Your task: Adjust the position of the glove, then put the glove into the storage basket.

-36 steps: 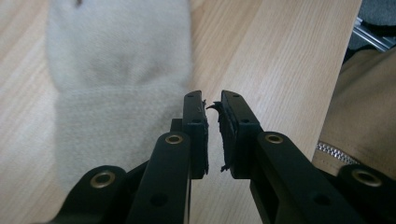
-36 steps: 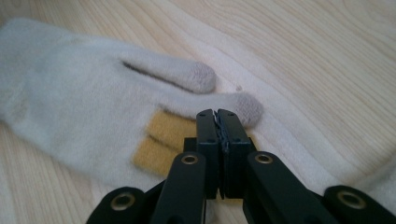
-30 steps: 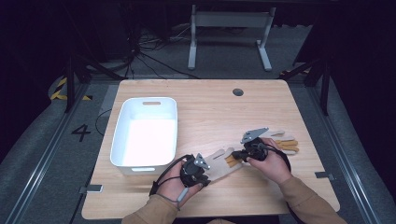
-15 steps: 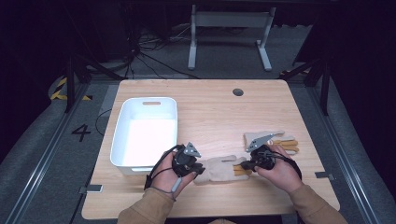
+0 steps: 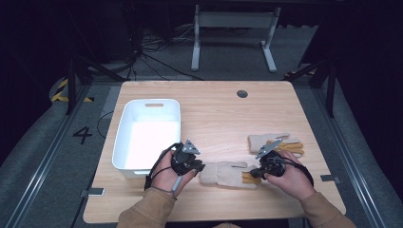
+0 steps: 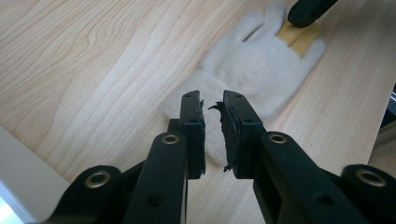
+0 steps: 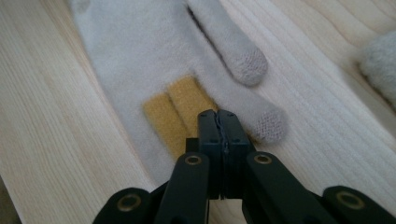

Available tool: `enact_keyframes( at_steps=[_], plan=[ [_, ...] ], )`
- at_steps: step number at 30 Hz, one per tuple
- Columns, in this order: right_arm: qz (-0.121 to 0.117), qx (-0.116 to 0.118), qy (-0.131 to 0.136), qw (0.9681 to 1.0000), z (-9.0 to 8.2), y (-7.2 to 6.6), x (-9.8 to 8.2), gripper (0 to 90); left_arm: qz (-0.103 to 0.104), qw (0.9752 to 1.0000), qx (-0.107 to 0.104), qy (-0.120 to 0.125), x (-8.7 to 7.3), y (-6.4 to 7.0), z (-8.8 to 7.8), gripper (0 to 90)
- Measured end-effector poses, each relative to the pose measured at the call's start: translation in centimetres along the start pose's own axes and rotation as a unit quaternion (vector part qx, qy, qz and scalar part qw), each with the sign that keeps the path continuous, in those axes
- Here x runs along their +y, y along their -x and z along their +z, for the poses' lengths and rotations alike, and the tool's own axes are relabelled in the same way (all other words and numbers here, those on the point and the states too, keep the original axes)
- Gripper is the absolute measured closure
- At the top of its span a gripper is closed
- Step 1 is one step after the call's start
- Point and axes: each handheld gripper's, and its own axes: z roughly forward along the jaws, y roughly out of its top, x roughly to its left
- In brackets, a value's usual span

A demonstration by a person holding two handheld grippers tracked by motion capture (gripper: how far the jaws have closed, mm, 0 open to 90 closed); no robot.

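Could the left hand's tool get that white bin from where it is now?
Probably yes. The white bin sits right beside the left gripper, with bare table between. Its fingers straddle the cream glove's cuff, though.

My table (image 5: 209, 114) is pale wood with a matt, visibly grained top. The glove (image 6: 252, 70) under my tongs is soft, fuzzy cream knit cloth, its fingertips (image 7: 175, 114) a coarser mustard-yellow knit. The bin (image 5: 124, 133) near the table's left edge is smooth, white, slightly glossy plastic. My left gripper (image 6: 212, 123) has matt black jaws with rough, frayed rubber pads.
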Motion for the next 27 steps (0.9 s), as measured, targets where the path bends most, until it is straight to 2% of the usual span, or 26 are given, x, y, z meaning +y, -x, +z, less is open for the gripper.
enact_keyframes(
  at_steps=[2, 5, 10, 12, 16, 17, 18, 19, 20, 21, 22, 23, 24, 27],
  plan=[
    [-0.004, 0.004, 0.015, 0.9999, -0.5, 0.1, 0.0, 89.6, -0.001, 1.0000, 0.003, 0.002, 0.0, -0.1, -0.1, 77.7],
    [-0.002, -0.004, 0.044, 0.9990, -1.5, 0.5, 0.1, 88.6, -0.003, 0.9999, 0.007, 0.006, 0.0, -0.3, -0.1, 74.3],
    [0.015, -0.025, 0.088, 0.9957, -3.1, 1.5, -0.5, 86.6, -0.001, 0.9999, 0.009, 0.014, 0.2, -0.3, -0.3, 70.0],
    [0.029, -0.033, 0.104, 0.9936, -3.6, 2.1, -0.9, 86.3, -0.002, 0.9998, 0.009, 0.015, 0.2, -0.4, -0.3, 69.9],
    [0.051, -0.055, 0.138, 0.9875, -4.9, 3.3, -1.7, 84.5, -0.003, 0.9998, 0.009, 0.017, 0.2, -0.4, -0.4, 69.8],
    [0.055, -0.067, 0.158, 0.9836, -5.5, 3.6, -1.9, 82.1, -0.003, 0.9998, 0.008, 0.017, 0.2, -0.4, -0.4, 69.5],
    [0.055, -0.067, 0.158, 0.9836, -5.5, 3.6, -1.9, 82.1, -0.003, 0.9998, 0.008, 0.017, 0.2, -0.4, -0.4, 69.3],
    [0.053, -0.072, 0.166, 0.9820, -5.7, 3.8, -2.0, 81.4, -0.004, 0.9998, 0.008, 0.018, 0.2, -0.4, -0.4, 69.3],
    [0.053, -0.083, 0.181, 0.9786, -6.0, 4.1, -2.2, 79.0, -0.003, 0.9998, 0.008, 0.018, 0.2, -0.4, -0.4, 69.0],
    [0.053, -0.083, 0.181, 0.9786, -6.0, 4.1, -2.2, 79.0, -0.003, 0.9998, 0.008, 0.018, 0.2, -0.4, -0.4, 68.8],
    [0.055, -0.095, 0.186, 0.9763, -6.1, 4.6, -2.4, 74.8, -0.004, 0.9998, 0.008, 0.017, 0.2, -0.4, -0.4, 68.8],
    [0.055, -0.095, 0.186, 0.9763, -6.1, 4.6, -2.4, 74.8, -0.004, 0.9998, 0.008, 0.017, 0.2, -0.4, -0.4, 68.7],
    [0.055, -0.102, 0.192, 0.9745, -6.1, 4.9, -2.5, 72.5, -0.004, 0.9998, 0.007, 0.018, 0.2, -0.4, -0.4, 68.7],
    [0.063, -0.115, 0.210, 0.9688, -5.6, 6.3, -3.0, 59.7, -0.004, 0.9998, 0.007, 0.017, 0.2, -0.4, -0.4, 68.3]
  ],
)
